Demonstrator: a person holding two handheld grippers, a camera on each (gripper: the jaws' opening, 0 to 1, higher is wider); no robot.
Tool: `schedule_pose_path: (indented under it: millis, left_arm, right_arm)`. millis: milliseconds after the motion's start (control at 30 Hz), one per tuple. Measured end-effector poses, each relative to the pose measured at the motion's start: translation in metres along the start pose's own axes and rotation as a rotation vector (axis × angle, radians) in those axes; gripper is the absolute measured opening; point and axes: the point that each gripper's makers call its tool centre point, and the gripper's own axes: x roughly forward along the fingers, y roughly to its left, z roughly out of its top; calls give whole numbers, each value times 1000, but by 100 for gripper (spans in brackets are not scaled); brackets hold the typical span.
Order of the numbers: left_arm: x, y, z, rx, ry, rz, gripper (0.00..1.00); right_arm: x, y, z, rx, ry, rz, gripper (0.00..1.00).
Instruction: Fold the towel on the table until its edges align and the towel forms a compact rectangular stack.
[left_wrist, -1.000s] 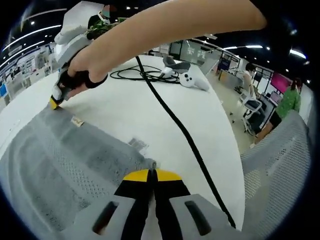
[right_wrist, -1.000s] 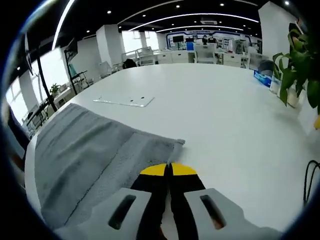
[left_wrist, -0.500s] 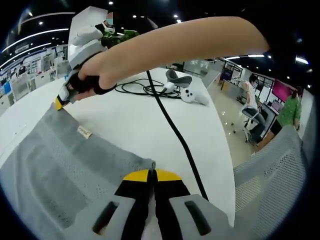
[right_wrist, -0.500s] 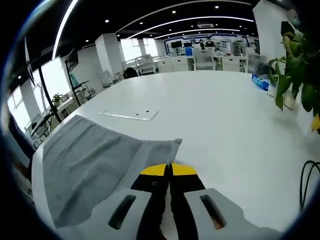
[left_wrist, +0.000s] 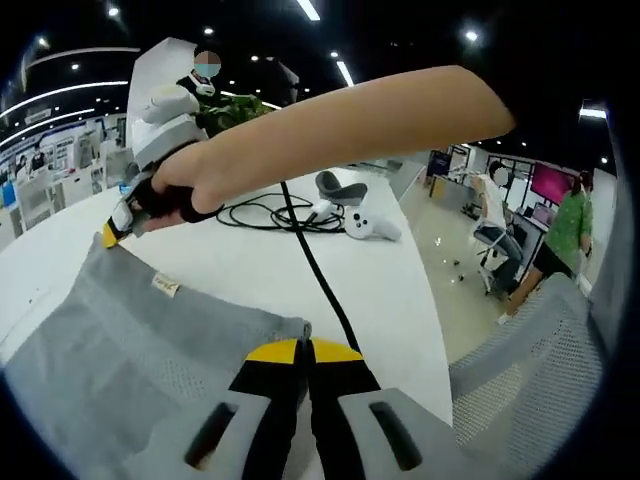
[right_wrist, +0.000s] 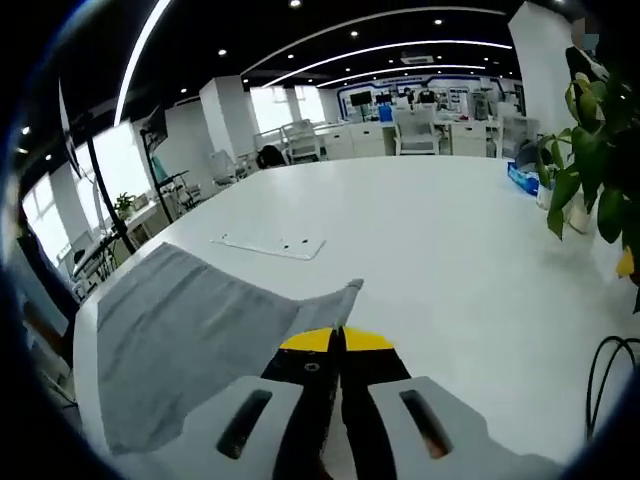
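Note:
A grey towel (left_wrist: 120, 350) is held up off the white table (left_wrist: 250, 270) by two of its corners. My left gripper (left_wrist: 304, 347) is shut on the near corner, with yellow tips pinching the hem. Farther left in the left gripper view, my right gripper (left_wrist: 112, 232) grips the other corner in a person's hand; a small label sits on that edge. In the right gripper view the towel (right_wrist: 190, 330) hangs down to the left from my right gripper (right_wrist: 338, 336), which is shut on its corner, above the table (right_wrist: 430, 240).
A black cable (left_wrist: 300, 240) runs across the table to a coil beside a white controller (left_wrist: 362, 224). A flat clear plate (right_wrist: 272, 245) lies on the table. A potted plant (right_wrist: 590, 110) stands at the right. A grey mesh chair (left_wrist: 530, 370) sits beyond the table edge.
Both grippers have lifted, raising the towel's held edge off the table; the towel now hangs from the two corners.

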Motion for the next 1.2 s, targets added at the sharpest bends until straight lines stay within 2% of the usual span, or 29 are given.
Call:
schedule_pose_path:
  millis: [133, 200, 267, 400, 600, 933, 1200]
  left_arm:
    - [0, -7, 13, 1, -37, -11, 2]
    - [-3, -10, 26, -1, -96, -26, 2]
    - [-6, -11, 32, -3, -115, -24, 2]
    - [-13, -8, 45, -48, -165, -2, 2]
    - [-24, -8, 65, -91, -238, -2, 2]
    - [-28, -21, 96, -64, -306, -14, 2]
    - [-39, -24, 108, -63, -339, -8, 2]
  right_arm:
    - [-8, 0, 7, -6, -11, 8, 0]
    - [-12, 0, 11, -7, -19, 12, 0]
    - [-15, 0, 14, -13, -26, 18, 0]
    - [-23, 4, 20, -17, -44, 41, 0]
    - [-34, 5, 29, -27, -60, 45, 0]
    - [-50, 3, 53, -45, -92, 33, 0]
    - [-62, 8, 65, -31, -94, 24, 0]
